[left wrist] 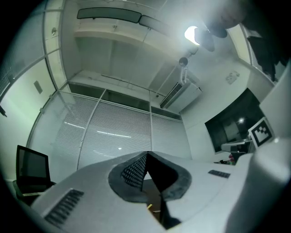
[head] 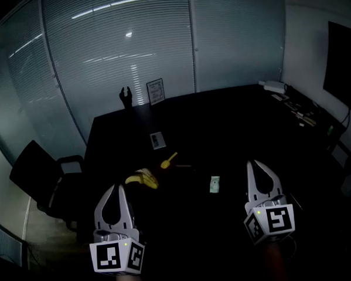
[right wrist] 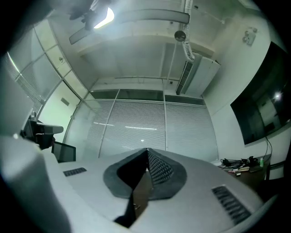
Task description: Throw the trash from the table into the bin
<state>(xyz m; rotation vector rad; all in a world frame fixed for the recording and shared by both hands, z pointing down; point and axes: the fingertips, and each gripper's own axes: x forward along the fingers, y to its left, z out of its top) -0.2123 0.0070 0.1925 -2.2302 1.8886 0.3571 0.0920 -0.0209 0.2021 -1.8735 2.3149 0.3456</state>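
On the dark table [head: 233, 122] lie a banana peel [head: 142, 178], a small yellow piece [head: 169, 161], a small green wrapper [head: 215, 184] and a grey card [head: 157, 139]. My left gripper [head: 118, 187] hangs near the table's front left, just short of the banana peel, with its jaws together and nothing in them. My right gripper [head: 256, 164] is at the front right, to the right of the green wrapper, also shut and empty. Both gripper views look up over the closed tips, left gripper [left wrist: 146, 154] and right gripper [right wrist: 147, 150], at the blinds and ceiling. No bin shows in any view.
A black office chair [head: 42, 173] stands left of the table. A framed sign [head: 155, 91] and a dark stand [head: 125, 98] sit at the far edge. Cables and devices [head: 291, 101] crowd the far right corner. A glass wall with blinds [head: 118, 52] lies behind.
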